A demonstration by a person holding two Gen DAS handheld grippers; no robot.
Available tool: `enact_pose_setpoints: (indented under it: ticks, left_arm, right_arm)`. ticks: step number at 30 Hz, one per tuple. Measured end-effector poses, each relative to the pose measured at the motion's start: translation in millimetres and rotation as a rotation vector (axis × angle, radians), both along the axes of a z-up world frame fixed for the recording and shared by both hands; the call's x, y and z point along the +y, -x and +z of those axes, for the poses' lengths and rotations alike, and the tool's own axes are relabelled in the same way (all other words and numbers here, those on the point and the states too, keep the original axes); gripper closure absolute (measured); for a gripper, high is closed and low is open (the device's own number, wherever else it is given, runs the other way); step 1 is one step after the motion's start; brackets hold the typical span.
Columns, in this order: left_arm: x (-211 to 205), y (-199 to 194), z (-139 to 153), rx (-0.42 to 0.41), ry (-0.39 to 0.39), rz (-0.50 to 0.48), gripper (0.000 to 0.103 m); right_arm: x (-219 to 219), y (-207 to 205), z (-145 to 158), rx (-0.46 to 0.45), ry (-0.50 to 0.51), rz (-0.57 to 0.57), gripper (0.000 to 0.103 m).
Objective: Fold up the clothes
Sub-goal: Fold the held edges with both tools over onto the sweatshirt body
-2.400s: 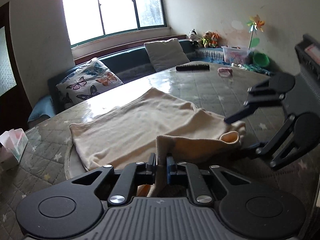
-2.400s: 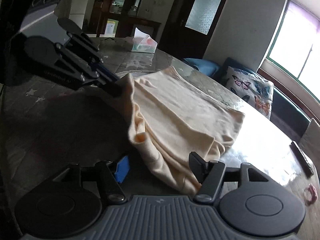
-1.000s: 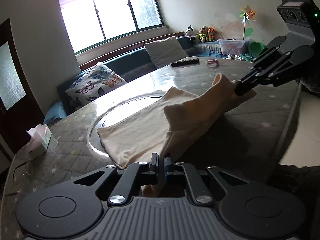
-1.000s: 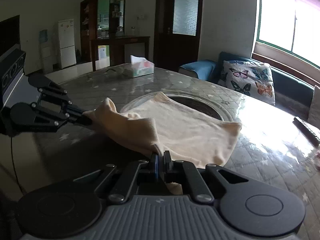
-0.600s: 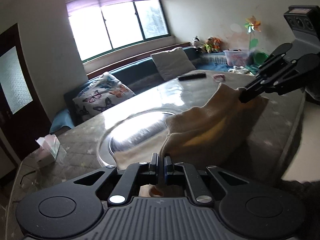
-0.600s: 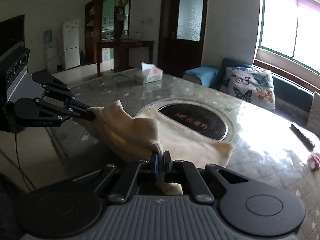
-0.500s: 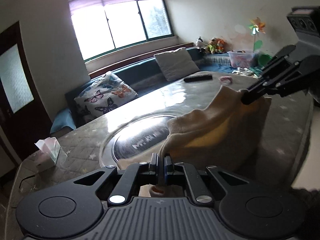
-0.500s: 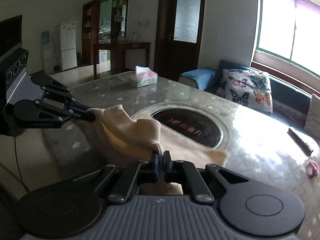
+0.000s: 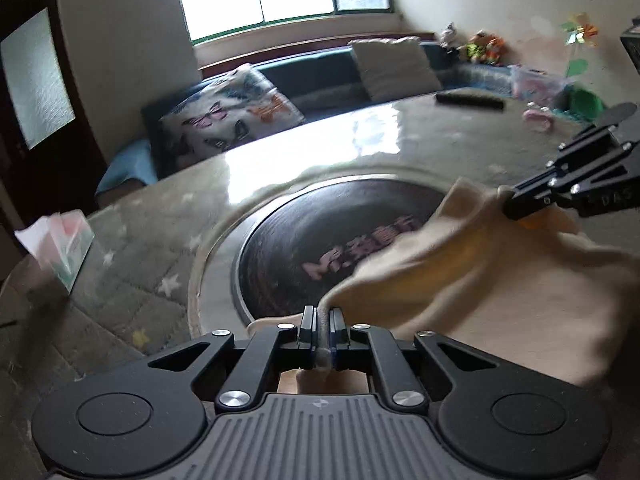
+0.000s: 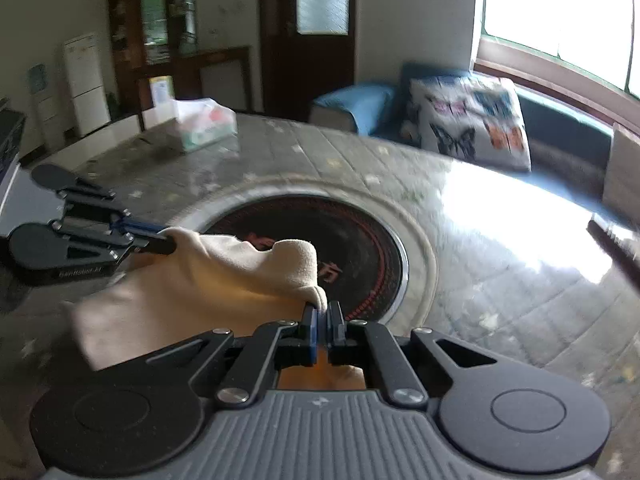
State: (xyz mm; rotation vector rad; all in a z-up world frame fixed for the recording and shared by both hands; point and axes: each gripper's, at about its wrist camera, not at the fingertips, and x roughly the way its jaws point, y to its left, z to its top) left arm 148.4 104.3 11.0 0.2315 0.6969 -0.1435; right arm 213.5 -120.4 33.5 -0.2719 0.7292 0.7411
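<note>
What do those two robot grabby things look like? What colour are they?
Both are black metal. The left gripper and right gripper each have jointed linkage bars with silver screws, two round discs, a grey ribbed plate at the base and blue pads on the fingers. There is small white lettering on the side.

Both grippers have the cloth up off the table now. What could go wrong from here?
Each gripper pinches only a small edge: left gripper, right gripper. The cloth sags between them, so a pull apart could slip a corner. Its lower part looks bunched; laid down like that, it may crease. Swung far, it might brush the tissue box or remote.
</note>
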Motion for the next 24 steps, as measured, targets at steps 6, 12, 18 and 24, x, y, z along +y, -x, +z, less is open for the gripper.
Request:
enact_pose_setpoints:
  ticks: [6, 12, 18, 24]
  left_arm:
    - [11.5, -3.8, -2.6, -0.010, 0.007, 0.053, 0.083]
    - [18.0, 1.3, 14.0, -0.045, 0.058, 0.094, 0.083]
    - [-7.7, 8.4, 23.9, -0.009, 0.151, -0.009, 0.084]
    - [-24.1, -16.2, 11.7, 0.070, 0.167, -0.012, 0.084]
  right_arm:
    - [-0.5, -20.6, -32.6, 0.064, -0.019, -0.107, 0.089]
    - [-11.1, -6.7, -7.4, 0.007, -0.079, -0.114, 0.088]
    - [8.7, 3.9, -6.8, 0.055, -0.110, -0.023, 0.088]
    - [26.8, -7.3, -27.7, 0.104, -0.066, -0.052, 0.088]
